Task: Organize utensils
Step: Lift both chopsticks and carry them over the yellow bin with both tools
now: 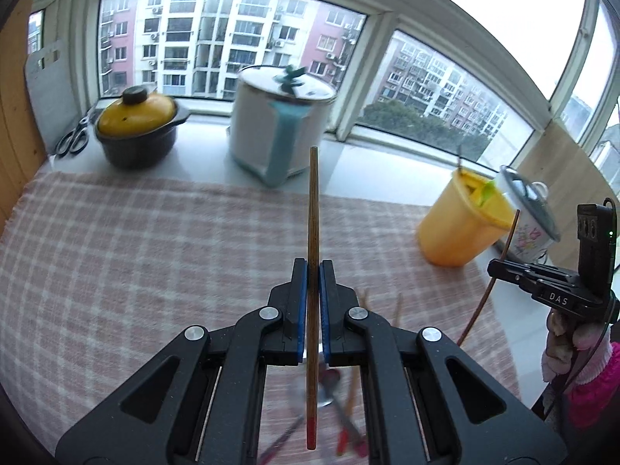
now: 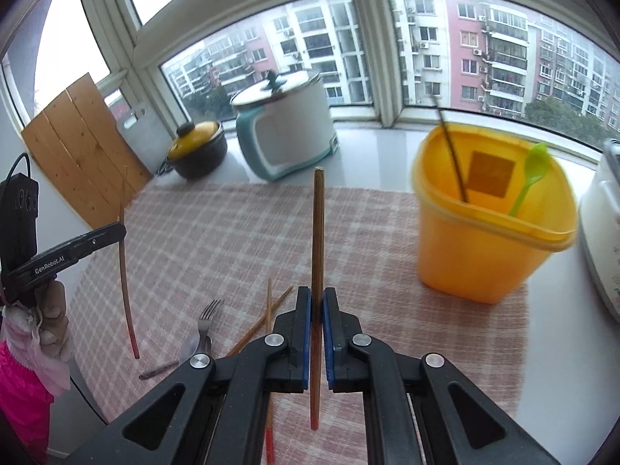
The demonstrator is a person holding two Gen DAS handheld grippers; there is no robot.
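Note:
My left gripper is shut on a brown chopstick and holds it upright above the checked cloth. My right gripper is shut on another brown chopstick, also upright. Each gripper shows in the other's view, the right one at the right edge and the left one at the left edge. The yellow utensil bucket stands to the right and holds a green spoon and a dark stick. On the cloth lie a fork, a spoon and loose chopsticks.
On the sill behind stand a white and teal electric pot, a black pot with a yellow lid and scissors. A white flowered cooker stands beside the bucket. A wooden board leans at the left.

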